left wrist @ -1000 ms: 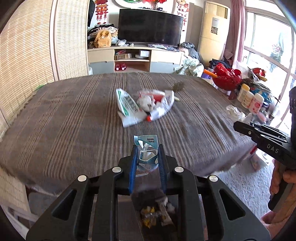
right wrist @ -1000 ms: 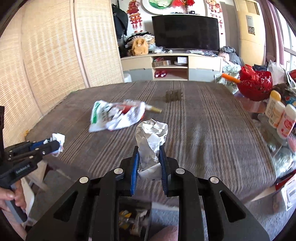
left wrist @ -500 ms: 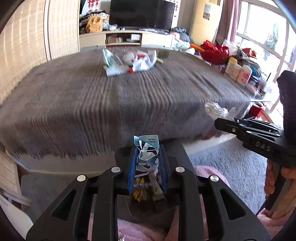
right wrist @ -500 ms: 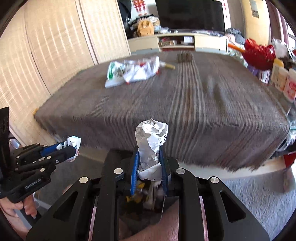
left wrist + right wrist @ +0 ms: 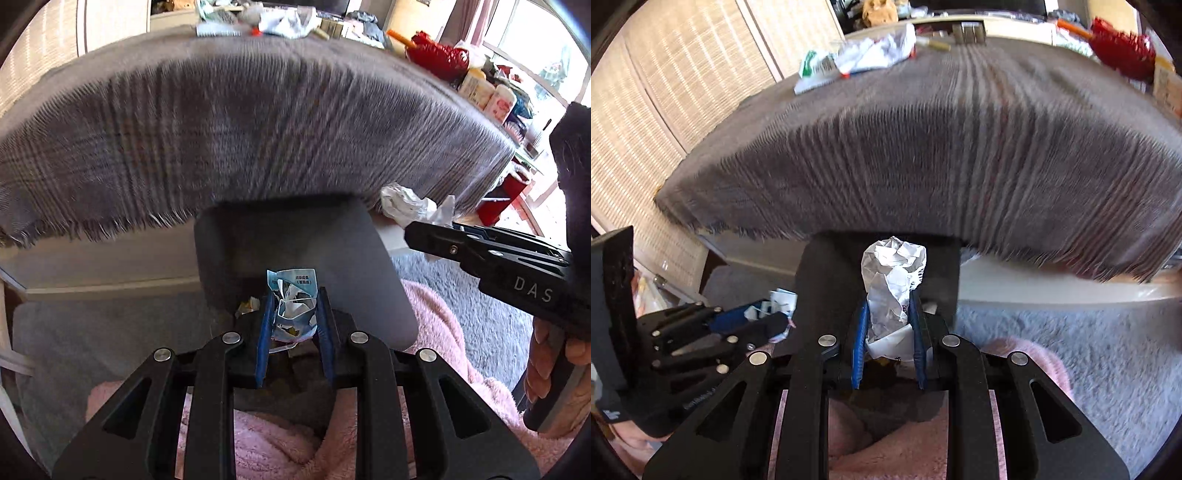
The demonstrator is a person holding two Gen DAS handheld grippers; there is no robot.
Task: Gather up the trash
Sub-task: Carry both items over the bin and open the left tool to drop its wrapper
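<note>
Disposal is the step in hand: your left claw (image 5: 293, 317) is clamped on a crumpled blue wrapper (image 5: 294, 301), your right claw (image 5: 888, 325) on a white paper wad (image 5: 893, 280), both hanging over the dark bin (image 5: 295, 240) by the tabletop (image 5: 240, 122) edge. Both claws tilt steeply downward, side by side. Next, I judge, you part each claw above the bin mouth. More litter (image 5: 857, 57) waits at the tabletop's far side.
</note>
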